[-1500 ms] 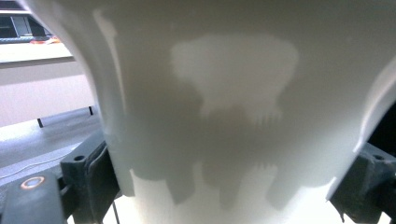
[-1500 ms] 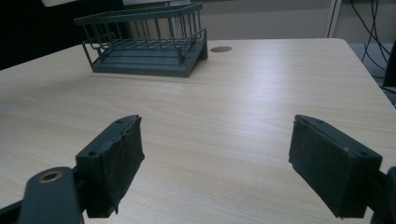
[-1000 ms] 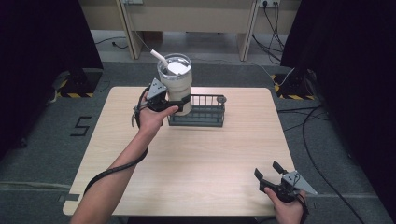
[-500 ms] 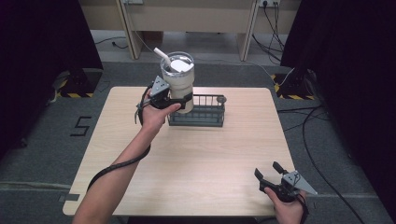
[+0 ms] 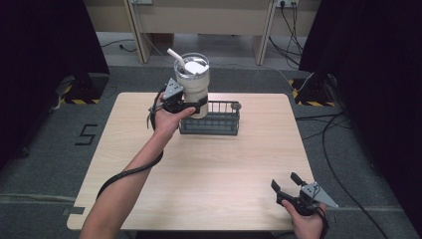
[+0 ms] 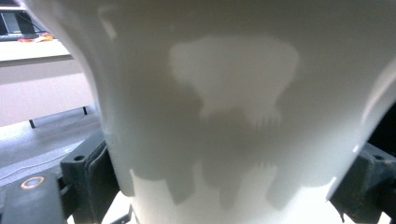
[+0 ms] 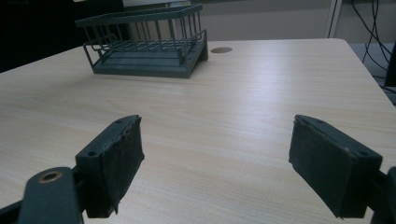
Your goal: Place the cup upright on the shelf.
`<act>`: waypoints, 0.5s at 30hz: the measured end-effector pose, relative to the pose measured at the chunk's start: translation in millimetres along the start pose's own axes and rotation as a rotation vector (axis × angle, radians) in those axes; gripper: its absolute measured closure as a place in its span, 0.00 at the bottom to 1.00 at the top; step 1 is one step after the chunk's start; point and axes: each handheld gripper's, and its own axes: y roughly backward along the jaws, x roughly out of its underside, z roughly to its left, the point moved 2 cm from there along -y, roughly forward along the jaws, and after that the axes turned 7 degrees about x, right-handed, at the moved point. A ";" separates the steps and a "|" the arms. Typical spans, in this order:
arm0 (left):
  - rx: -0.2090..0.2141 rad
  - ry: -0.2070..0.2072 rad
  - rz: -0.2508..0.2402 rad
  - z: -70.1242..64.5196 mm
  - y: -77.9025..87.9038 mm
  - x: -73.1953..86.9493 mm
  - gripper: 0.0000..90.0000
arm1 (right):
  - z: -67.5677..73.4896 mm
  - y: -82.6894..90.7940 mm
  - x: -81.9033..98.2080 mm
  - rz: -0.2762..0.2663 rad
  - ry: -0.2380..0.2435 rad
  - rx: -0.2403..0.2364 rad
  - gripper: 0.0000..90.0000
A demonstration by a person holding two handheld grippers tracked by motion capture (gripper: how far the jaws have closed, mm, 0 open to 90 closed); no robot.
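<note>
While the left gripper (image 5: 191,105) holds a cream tumbler (image 5: 193,84) by its lower body, the cup hangs upright above the left end of a dark wire basket (image 5: 211,119) that sits toward the far side of the table (image 5: 209,179). From the high view the tumbler carries a clear lid and a white straw (image 5: 174,54) that leans up and to the left out of its top, and its base appears level with the basket's rim, though I cannot tell whether it touches the wire. In the left gripper view the tumbler's pale wall (image 6: 233,112) fills the space between the two black fingers (image 6: 91,177), which press against it on either side. The right gripper (image 5: 289,183) sits low at the near right corner of the table, well apart from the basket, held in the person's right hand (image 5: 304,224). Its fingers (image 7: 114,163) are spread wide with nothing but bare wood between them. In the right gripper view the basket (image 7: 149,44) stands empty farther off on the table, with a small round brown spot (image 7: 221,50) on the wood just beside its right end.
</note>
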 end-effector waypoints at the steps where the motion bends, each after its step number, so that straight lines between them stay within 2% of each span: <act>1: -0.001 0.001 0.000 0.2 -1.1 0.0 0.12 | 0.0 0.0 0.0 0.000 0.000 0.000 0.20; 15: -0.003 0.006 0.013 2.2 -18.4 2.2 0.12 | -0.5 0.1 0.0 -0.001 0.000 -0.001 0.20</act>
